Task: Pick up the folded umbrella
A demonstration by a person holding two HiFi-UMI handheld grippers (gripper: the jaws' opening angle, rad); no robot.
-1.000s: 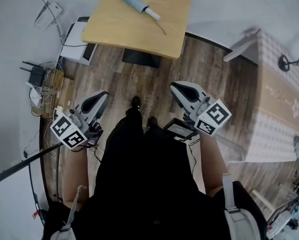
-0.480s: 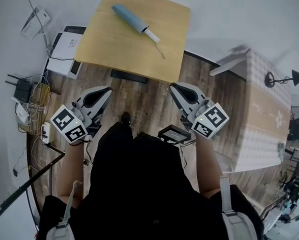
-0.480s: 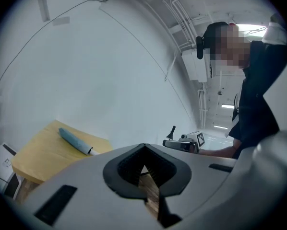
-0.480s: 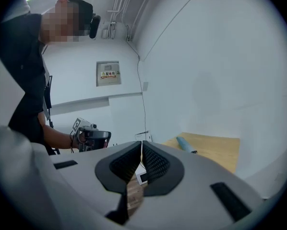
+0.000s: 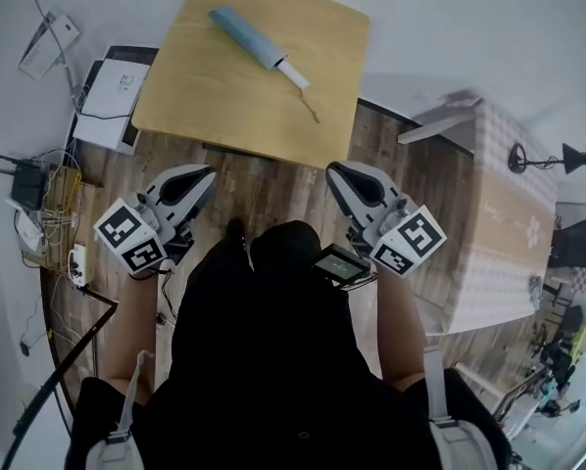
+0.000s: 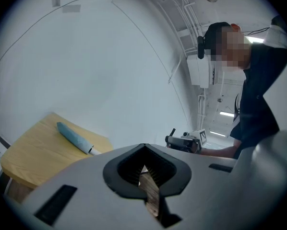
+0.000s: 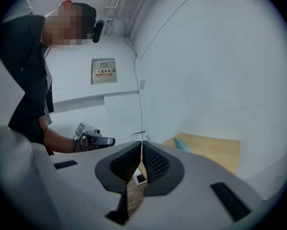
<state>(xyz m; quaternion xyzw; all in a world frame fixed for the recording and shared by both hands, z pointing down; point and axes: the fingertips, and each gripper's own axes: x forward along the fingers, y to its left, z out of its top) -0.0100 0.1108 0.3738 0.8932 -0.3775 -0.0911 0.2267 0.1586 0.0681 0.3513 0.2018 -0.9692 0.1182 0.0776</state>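
The folded umbrella (image 5: pixel 249 35), blue-grey with a white handle, lies diagonally on the light wooden table (image 5: pixel 234 111) ahead of me. My left gripper (image 5: pixel 207 172) and right gripper (image 5: pixel 332 169) hang side by side over the wood floor, short of the table's near edge, both shut and empty. The left gripper view has the umbrella (image 6: pixel 72 137) on the table (image 6: pixel 28 159) beyond the closed left gripper (image 6: pixel 143 146). Past the right gripper (image 7: pixel 141 143), only the umbrella's end (image 7: pixel 182 143) shows on the table (image 7: pixel 213 150).
A white box (image 5: pixel 112 101) sits on the floor left of the table, with a router and tangled cables (image 5: pixel 33 189) further left. A patterned cloth-covered surface (image 5: pixel 513 223) stands at the right. White walls rise behind the table.
Both grippers have travelled forward toward the table, which now sits closer and lower in the head view. Their jaws have stayed shut.
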